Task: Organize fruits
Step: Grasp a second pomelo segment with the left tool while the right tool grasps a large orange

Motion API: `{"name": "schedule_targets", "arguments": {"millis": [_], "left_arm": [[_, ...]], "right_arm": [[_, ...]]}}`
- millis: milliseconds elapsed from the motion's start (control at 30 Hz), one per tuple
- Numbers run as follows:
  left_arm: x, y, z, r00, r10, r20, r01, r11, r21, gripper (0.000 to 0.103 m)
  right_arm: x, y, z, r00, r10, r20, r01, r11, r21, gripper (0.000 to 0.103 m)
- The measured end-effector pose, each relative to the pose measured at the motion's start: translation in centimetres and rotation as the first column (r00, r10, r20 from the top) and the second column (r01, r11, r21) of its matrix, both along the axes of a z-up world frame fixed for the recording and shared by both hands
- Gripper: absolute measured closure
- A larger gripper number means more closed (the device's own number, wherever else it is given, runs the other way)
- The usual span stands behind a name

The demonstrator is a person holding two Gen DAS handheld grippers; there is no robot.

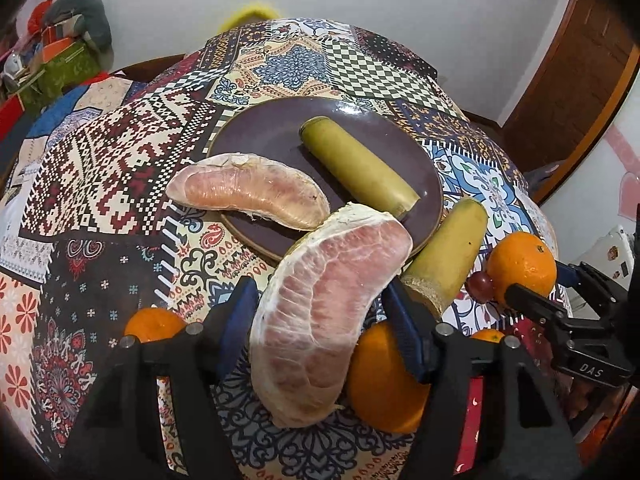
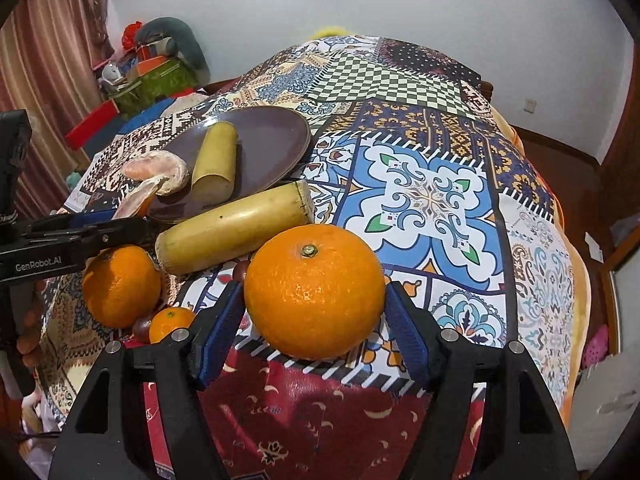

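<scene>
My left gripper point(image 1: 320, 316) is shut on a peeled pink pomelo segment point(image 1: 320, 312), held just in front of the dark brown plate point(image 1: 256, 136). On the plate lie another pomelo segment point(image 1: 248, 190) and a yellow-green sugarcane piece point(image 1: 356, 164). A second sugarcane piece point(image 1: 448, 256) lies beside the plate. My right gripper point(image 2: 316, 320) has its blue pads on both sides of a large orange point(image 2: 314, 292); it also shows in the left wrist view point(image 1: 520, 266).
More oranges lie on the patchwork cloth: one point(image 2: 120, 284), a small one point(image 2: 170, 322), and another at the left point(image 1: 154, 324). Dark grapes point(image 1: 480, 286) sit by the sugarcane. Cluttered boxes point(image 2: 156, 72) stand beyond the table's far left.
</scene>
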State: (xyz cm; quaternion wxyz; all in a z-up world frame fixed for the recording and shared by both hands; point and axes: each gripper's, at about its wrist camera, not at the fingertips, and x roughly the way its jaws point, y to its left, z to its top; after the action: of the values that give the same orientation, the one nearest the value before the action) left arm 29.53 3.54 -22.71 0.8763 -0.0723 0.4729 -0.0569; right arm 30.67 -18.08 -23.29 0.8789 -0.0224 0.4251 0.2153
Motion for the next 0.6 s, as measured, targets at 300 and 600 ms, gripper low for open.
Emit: {"name": "schedule_targets", "arguments": {"millis": [300, 600], "left_arm": [[0.3, 0.1, -0.2, 1.0, -0.02, 0.01, 0.02, 1.0, -0.024, 0.042], [-0.4, 0.3, 0.8, 0.999, -0.007, 0.035, 0.008, 1.0, -0.014, 0.048]], "right_arm": [[0.2, -0.3, -0.2, 1.0, -0.005, -0.013, 0.006, 0.999, 0.041, 0.036], [0.0, -0.5, 0.2, 1.0, -0.01, -0.024, 0.012, 0.997, 0.071, 0.037]]}}
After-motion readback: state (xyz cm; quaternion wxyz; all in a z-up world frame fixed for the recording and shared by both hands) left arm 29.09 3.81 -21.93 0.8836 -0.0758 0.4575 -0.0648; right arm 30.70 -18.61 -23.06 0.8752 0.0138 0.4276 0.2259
